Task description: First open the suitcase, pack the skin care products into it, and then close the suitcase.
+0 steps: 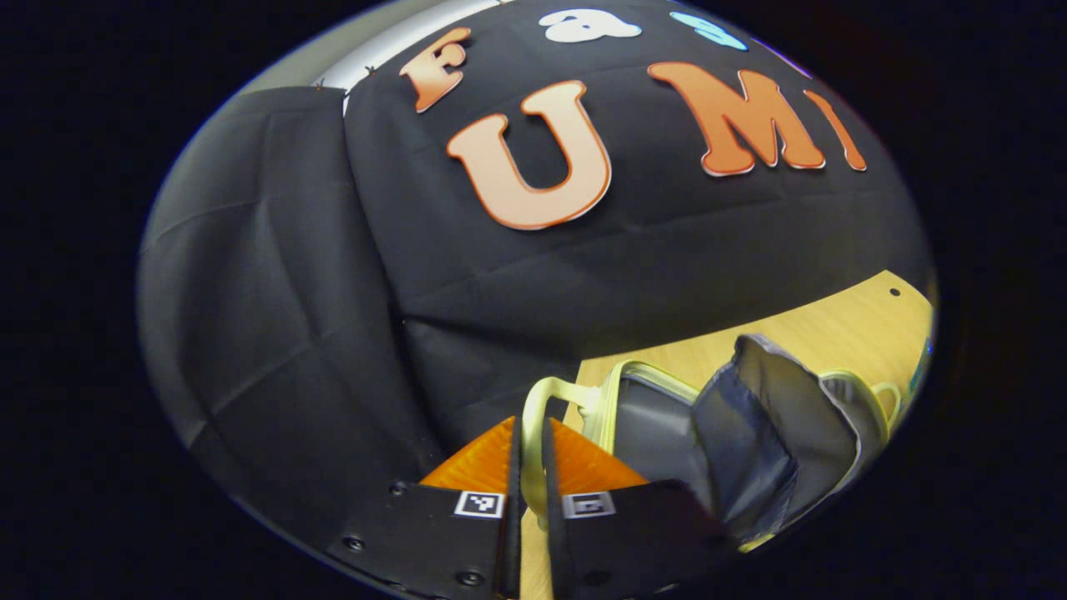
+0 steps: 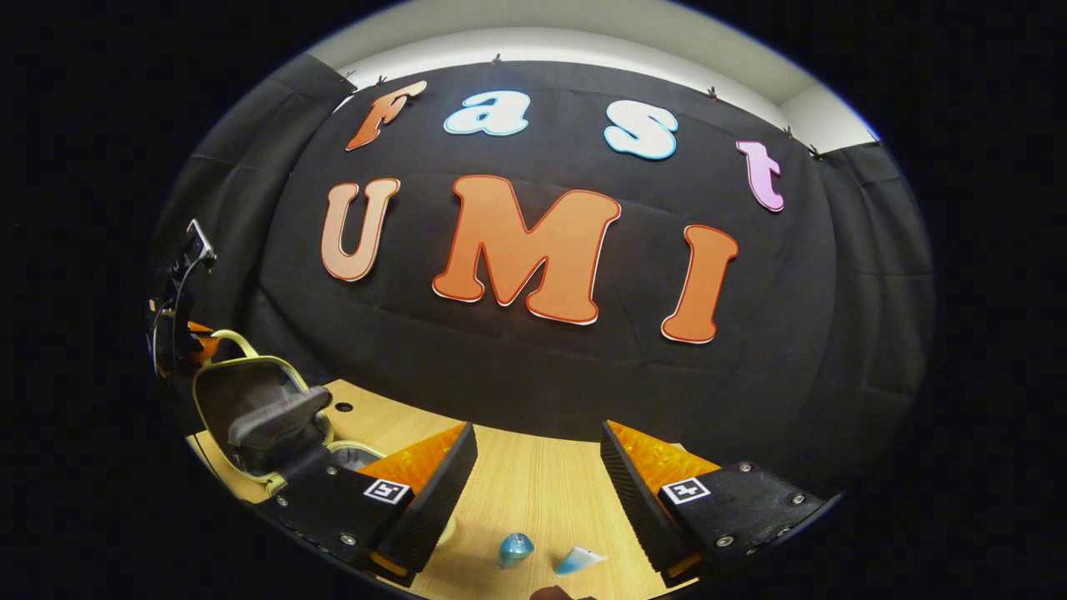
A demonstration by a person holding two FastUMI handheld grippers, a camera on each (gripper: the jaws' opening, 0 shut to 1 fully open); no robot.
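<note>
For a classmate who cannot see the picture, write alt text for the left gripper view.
The left gripper is shut on the pale yellow handle of a small suitcase, holding its lid raised so the grey lining shows. The case rests on a wooden table before black cloth.

Table (image 2: 533, 492): light wood-grain top, smooth, matt. Suitcase (image 1: 750, 433): grey cloth lining, soft and creased, slight sheen; pale yellow trim and handle (image 1: 538, 400), smooth. Two small skin care items (image 2: 514, 548) look like glossy translucent blue plastic. Right gripper (image 2: 533, 467): ribbed pads (image 2: 621, 475), matt plastic body.
</note>
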